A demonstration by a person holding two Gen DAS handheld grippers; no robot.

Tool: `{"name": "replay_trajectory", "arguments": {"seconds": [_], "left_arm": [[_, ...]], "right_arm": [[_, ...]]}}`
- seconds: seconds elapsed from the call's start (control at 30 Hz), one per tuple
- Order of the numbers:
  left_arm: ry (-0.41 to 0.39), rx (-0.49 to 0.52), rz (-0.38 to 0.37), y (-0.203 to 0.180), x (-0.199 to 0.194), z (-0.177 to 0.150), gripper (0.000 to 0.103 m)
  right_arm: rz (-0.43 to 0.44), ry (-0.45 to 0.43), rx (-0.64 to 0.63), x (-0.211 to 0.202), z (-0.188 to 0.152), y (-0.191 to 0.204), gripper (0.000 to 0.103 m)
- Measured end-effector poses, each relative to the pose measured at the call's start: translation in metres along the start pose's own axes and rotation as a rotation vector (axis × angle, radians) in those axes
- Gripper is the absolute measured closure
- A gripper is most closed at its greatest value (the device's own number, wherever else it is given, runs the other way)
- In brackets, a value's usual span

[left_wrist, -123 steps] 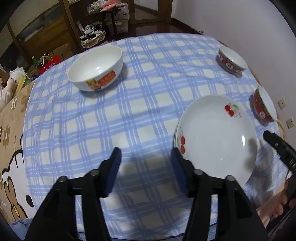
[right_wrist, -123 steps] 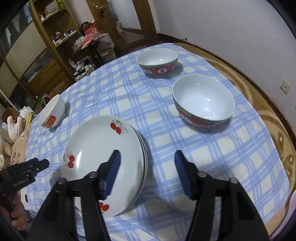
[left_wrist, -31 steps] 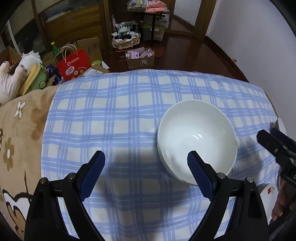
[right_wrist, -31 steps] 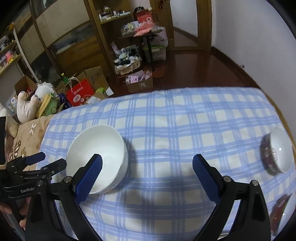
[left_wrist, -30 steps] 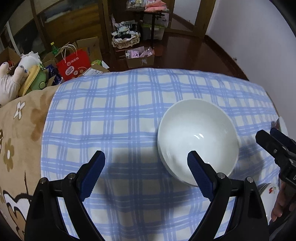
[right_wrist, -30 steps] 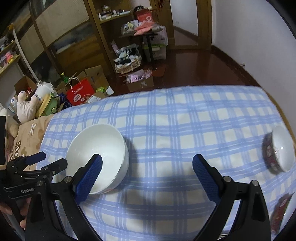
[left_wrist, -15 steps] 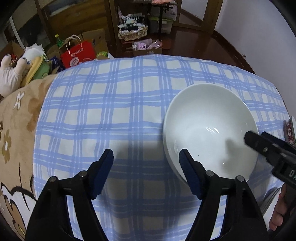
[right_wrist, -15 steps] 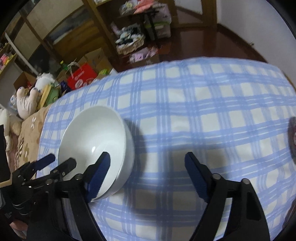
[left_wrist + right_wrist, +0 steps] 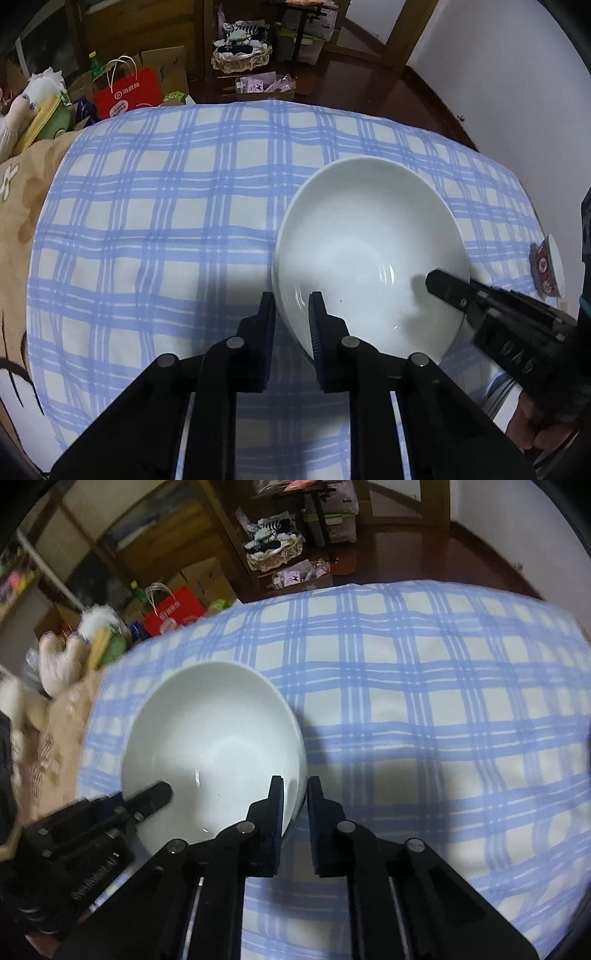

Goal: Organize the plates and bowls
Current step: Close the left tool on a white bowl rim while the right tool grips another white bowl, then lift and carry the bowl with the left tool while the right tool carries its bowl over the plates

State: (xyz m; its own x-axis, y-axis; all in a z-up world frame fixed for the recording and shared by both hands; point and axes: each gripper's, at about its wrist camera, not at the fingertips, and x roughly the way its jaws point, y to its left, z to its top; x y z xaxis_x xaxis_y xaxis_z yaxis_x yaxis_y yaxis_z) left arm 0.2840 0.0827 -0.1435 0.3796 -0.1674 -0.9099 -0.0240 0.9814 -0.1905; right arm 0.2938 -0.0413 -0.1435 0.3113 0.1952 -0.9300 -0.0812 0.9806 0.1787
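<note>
White bowl [image 9: 369, 243]; blue-and-white checked tablecloth [image 9: 155, 221]; black tongs [image 9: 291, 306]; red paper bag [image 9: 127, 94].

A big white bowl [image 9: 369, 251] sits right side up on the blue checked cloth. It has nothing in it. A small red patterned bowl [image 9: 546, 271] sits far off by the edge.

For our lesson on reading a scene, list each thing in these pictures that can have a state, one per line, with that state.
white bowl: upright, empty, on the tablecloth, rim gripped from two sides.
left gripper: closing on the bowl's near rim.
right gripper: closing on the bowl's opposite rim.
small red-patterned bowl: on the table's far edge, untouched.
checked tablecloth: spread out.
</note>
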Motion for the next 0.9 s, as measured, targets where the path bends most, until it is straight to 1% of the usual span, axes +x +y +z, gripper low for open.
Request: {"name": "replay_trajectory", "arguments": {"seconds": [0.07,0.2,0.3,0.4,0.53,0.8,0.9], "left_arm": [[-0.002,0.001,-0.004,0.000,-0.004,-0.001,0.086],[-0.001,0.028,0.010,-0.004,-0.010,-0.002,0.087],[-0.008,0.028,0.012,-0.004,-0.015,-0.006,0.088],[-0.009,0.016,-0.006,-0.005,-0.021,-0.009,0.088],[-0.020,0.000,-0.041,-0.004,-0.034,-0.016,0.088],[-0.045,0.032,-0.064,-0.019,-0.056,-0.036,0.088],[-0.029,0.030,-0.089,-0.023,-0.058,-0.042,0.088]], "right_arm": [[-0.027,0.000,-0.015,-0.001,-0.001,0.003,0.091],[-0.021,-0.012,-0.012,-0.006,-0.004,-0.001,0.092],[-0.036,-0.023,-0.037,-0.011,-0.009,0.001,0.092],[-0.042,-0.023,-0.041,-0.016,-0.014,0.001,0.092],[-0.019,-0.035,-0.006,-0.028,-0.021,-0.006,0.092],[-0.019,-0.075,0.024,-0.057,-0.041,-0.014,0.092],[-0.019,-0.067,0.046,-0.061,-0.049,-0.020,0.092]]}}
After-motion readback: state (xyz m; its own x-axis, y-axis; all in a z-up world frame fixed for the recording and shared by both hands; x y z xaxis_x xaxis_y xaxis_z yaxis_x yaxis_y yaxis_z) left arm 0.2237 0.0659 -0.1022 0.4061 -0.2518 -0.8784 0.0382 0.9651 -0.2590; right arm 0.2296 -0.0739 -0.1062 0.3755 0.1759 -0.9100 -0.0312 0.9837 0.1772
